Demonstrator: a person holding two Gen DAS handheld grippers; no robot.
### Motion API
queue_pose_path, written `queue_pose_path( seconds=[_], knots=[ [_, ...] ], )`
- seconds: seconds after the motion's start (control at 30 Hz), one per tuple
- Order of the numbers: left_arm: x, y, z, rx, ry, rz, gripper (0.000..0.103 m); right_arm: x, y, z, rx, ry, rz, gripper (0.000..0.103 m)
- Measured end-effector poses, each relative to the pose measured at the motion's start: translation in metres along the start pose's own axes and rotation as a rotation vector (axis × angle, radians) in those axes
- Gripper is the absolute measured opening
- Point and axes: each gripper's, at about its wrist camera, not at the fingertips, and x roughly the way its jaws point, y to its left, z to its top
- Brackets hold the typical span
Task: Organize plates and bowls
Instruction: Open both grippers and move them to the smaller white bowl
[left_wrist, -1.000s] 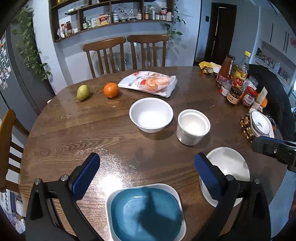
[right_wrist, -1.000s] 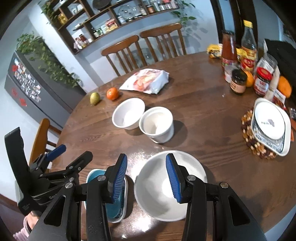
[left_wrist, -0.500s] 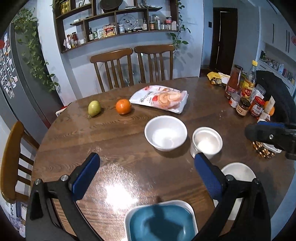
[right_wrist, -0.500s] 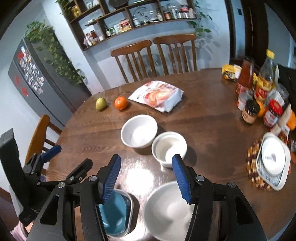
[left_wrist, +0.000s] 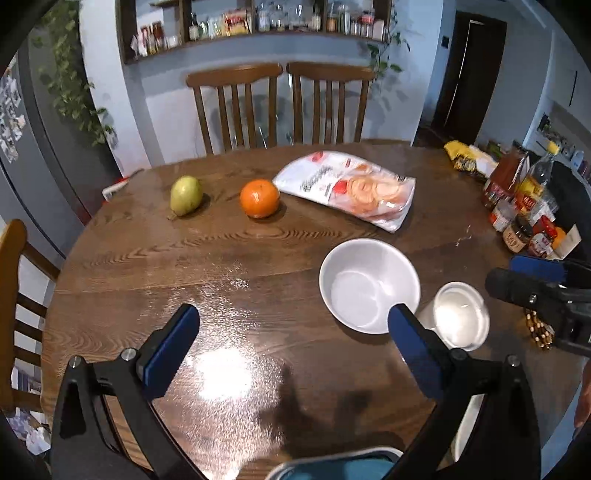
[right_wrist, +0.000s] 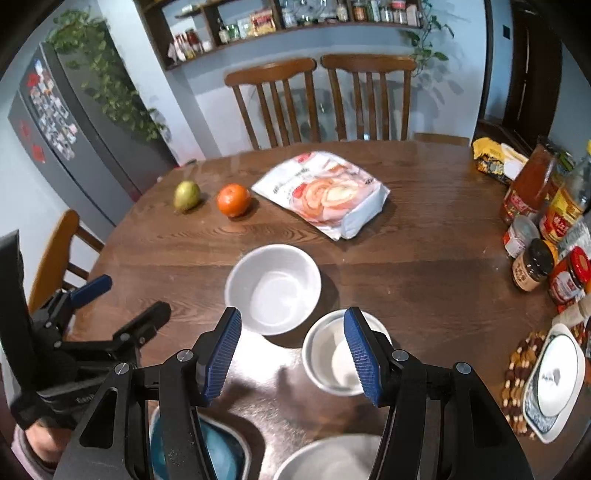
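Both grippers hover empty w/ fingers spread, left gripper (left_wrist: 291, 354) over bare wooden table (left_wrist: 155, 266), right gripper (right_wrist: 291, 354) near small white cup-bowl (right_wrist: 334, 354) beside wide white bowl (right_wrist: 273, 288); risk: glazed rim slipping from pads.

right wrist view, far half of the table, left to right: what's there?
Pear → orange → snack bag → yellow packet → sauce bottle.
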Motion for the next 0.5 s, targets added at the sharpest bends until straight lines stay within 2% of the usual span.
queue_pose_path(
  seconds=[0.13,0.2,0.5],
  knots=[
    [0.031,-0.001,0.001,-0.010,0.066,-0.015,0.102,0.039,-0.006,0.009,-0.019,0.074,-0.015,0.059],
    [0.047,-0.003,0.001,-0.014,0.101,-0.047,0.102,0.057,-0.007,0.014,-0.032,0.104,-0.004,0.059],
    [0.088,-0.017,-0.001,-0.006,0.162,-0.016,0.098,0.106,-0.018,0.028,-0.013,0.160,0.019,0.058]
  ],
)
